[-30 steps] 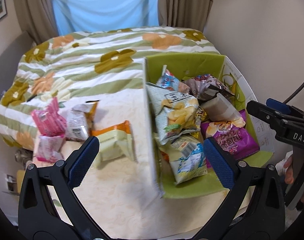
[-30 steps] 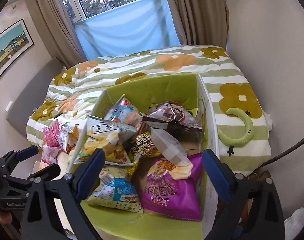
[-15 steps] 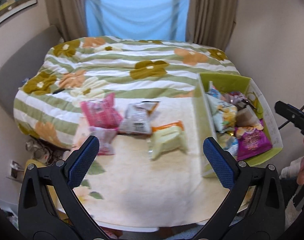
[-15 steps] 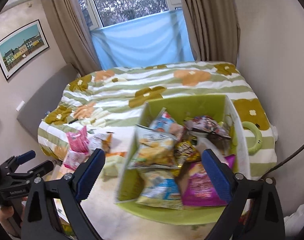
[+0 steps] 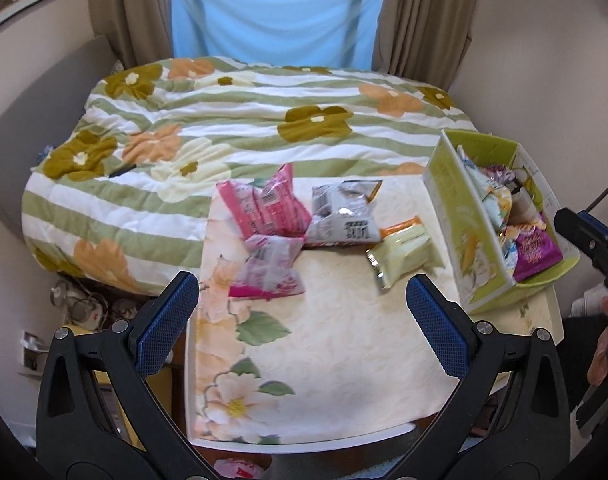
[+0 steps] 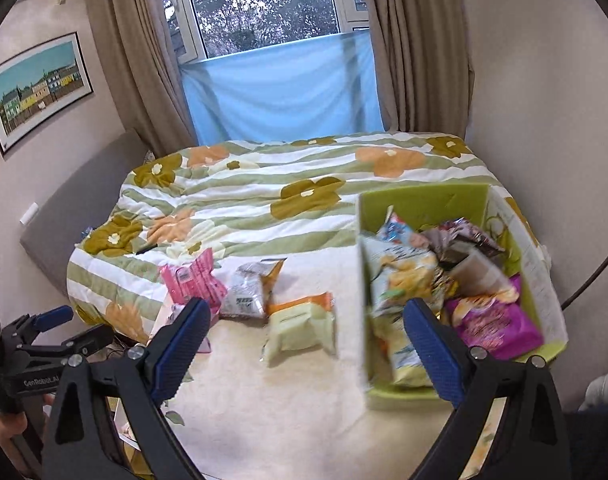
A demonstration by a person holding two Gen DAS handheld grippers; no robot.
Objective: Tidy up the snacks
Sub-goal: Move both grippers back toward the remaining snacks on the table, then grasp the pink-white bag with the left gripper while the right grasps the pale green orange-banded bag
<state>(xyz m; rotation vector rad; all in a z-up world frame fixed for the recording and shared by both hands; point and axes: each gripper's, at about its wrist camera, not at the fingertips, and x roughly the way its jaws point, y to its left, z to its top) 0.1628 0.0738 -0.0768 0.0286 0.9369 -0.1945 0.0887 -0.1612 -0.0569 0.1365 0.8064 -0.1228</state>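
Note:
A green box (image 5: 460, 216) (image 6: 424, 200) full of snack bags stands at the table's right end. Loose on the cream table cloth (image 5: 344, 340) lie pink bags (image 5: 264, 208) (image 6: 192, 280), a smaller pink-and-white bag (image 5: 268, 268), a silver bag (image 5: 340, 216) (image 6: 244, 292) and a pale green pack (image 5: 404, 252) (image 6: 300, 324). My left gripper (image 5: 302, 320) is open and empty, held back above the table's near part. My right gripper (image 6: 306, 348) is open and empty, raised in front of the pale green pack and the box.
A bed with a green-striped flowered quilt (image 5: 224, 128) (image 6: 264, 192) runs behind the table. Wall and curtains close the right side. Cables and clutter lie on the floor at the table's left (image 5: 84, 304).
Both grippers have pulled back and up from the box. The left view has swung left, so the loose bags now sit at centre and the box at the right.

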